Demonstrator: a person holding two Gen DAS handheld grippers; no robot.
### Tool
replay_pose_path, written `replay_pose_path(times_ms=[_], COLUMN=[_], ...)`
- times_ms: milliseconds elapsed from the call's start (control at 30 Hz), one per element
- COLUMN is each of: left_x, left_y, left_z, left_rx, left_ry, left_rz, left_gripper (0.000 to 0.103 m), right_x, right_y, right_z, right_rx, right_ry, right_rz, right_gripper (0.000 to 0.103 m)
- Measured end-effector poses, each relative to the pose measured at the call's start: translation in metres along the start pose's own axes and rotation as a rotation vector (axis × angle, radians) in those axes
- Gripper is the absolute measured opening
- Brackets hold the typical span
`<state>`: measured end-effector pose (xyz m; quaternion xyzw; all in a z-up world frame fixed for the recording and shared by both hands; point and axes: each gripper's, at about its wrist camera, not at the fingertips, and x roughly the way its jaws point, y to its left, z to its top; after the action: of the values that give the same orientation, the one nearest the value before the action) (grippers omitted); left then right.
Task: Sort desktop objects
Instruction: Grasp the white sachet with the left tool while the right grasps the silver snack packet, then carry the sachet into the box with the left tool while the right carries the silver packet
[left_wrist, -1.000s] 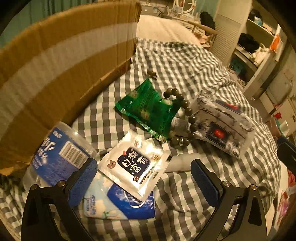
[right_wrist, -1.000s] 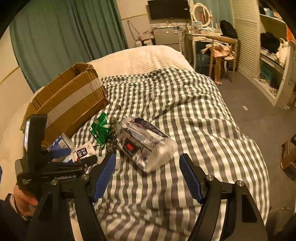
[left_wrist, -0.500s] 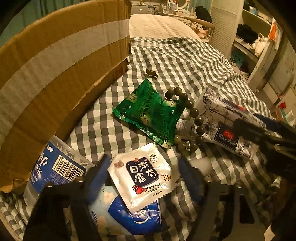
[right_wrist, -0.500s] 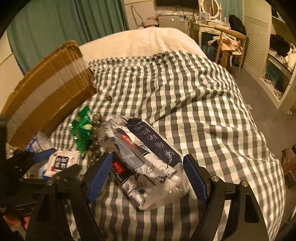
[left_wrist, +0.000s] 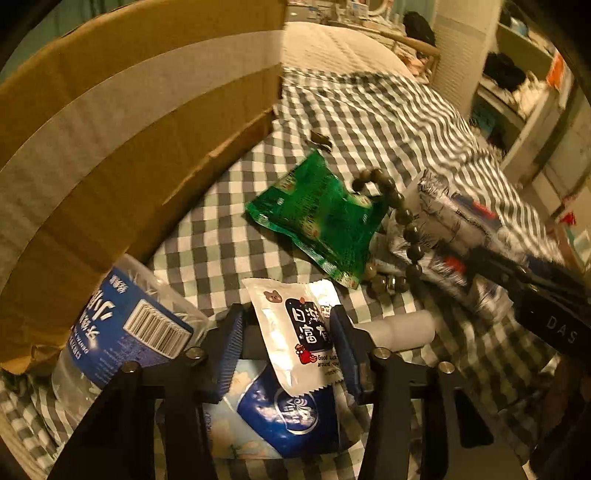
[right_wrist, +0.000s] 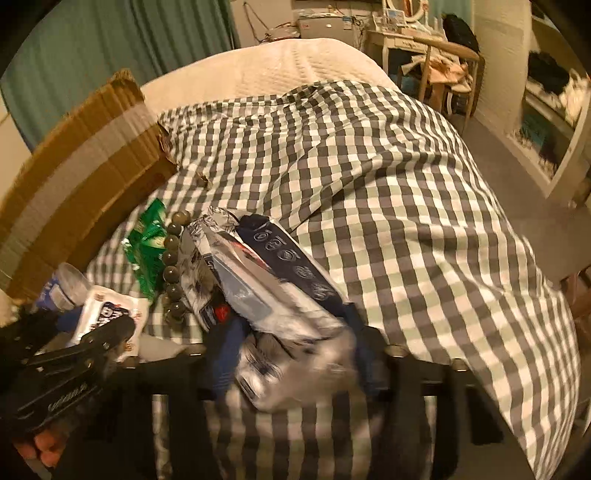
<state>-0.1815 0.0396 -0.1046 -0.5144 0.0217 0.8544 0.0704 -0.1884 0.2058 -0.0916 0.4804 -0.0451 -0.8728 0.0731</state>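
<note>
Fingers (left_wrist: 341, 345) of the left gripper (left_wrist: 288, 347) pinch the white snack sachet (left_wrist: 295, 332) at lower centre; right gripper (right_wrist: 291, 354) fingers clamp the floral tissue pack (right_wrist: 273, 295).

Grey-and-white checked bedspread (right_wrist: 388, 192) over a cream quilted bed. Brown cardboard box (left_wrist: 122, 122) with a pale tape band. Bright green foil packet (left_wrist: 317, 218). White sachet (left_wrist: 295, 325) bearing a navy label, a small brown bear and a red mark. Blue-and-white tissue pack (left_wrist: 280, 417). Clear bottle (left_wrist: 122, 332) with a blue label and barcode. Dark olive-brown bead bracelet (right_wrist: 173, 273). Silver-white, flower-printed bag (right_wrist: 266, 280) with navy and red patches. Blue pads on black tool fingers (left_wrist: 229, 350). Teal curtains (right_wrist: 110, 48).
</note>
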Motion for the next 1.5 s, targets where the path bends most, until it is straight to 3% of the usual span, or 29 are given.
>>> replay_pose_path(times_ms=[67, 200, 300, 433, 1100, 1233, 1500], left_x=[0.0, -0.008, -0.021, -0.043, -0.079, -0.081, -0.102], left_y=[0.0, -0.002, 0.002, 0.007, 0.012, 0.009, 0.013], left_z=[0.001, 0.0, 0.002, 0.001, -0.004, -0.006, -0.009], left_rx=[0.002, 0.018, -0.007, -0.043, -0.085, -0.07, -0.072], left_ry=[-0.008, -0.04, -0.099, -0.214, -0.3, -0.319, -0.341], left_rz=[0.006, 0.029, 0.029, 0.066, -0.015, 0.009, -0.101], left_gripper=[0.038, 0.028, 0.014, 0.005, 0.005, 0.005, 0.004], right_x=[-0.005, -0.017, -0.026, -0.043, -0.136, -0.148, -0.148], right_y=[-0.003, -0.001, 0.004, 0.008, 0.018, 0.021, 0.025], right_z=[-0.002, -0.009, -0.014, -0.015, -0.006, -0.009, -0.024], right_rx=[0.013, 0.024, 0.026, 0.019, 0.001, -0.003, -0.014], right_ry=[0.004, -0.011, -0.028, -0.058, -0.154, -0.17, -0.138], right_rz=[0.017, 0.014, 0.007, -0.01, 0.004, 0.008, -0.006], right_gripper=[0.034, 0.027, 0.024, 0.022, 0.022, 0.022, 0.022])
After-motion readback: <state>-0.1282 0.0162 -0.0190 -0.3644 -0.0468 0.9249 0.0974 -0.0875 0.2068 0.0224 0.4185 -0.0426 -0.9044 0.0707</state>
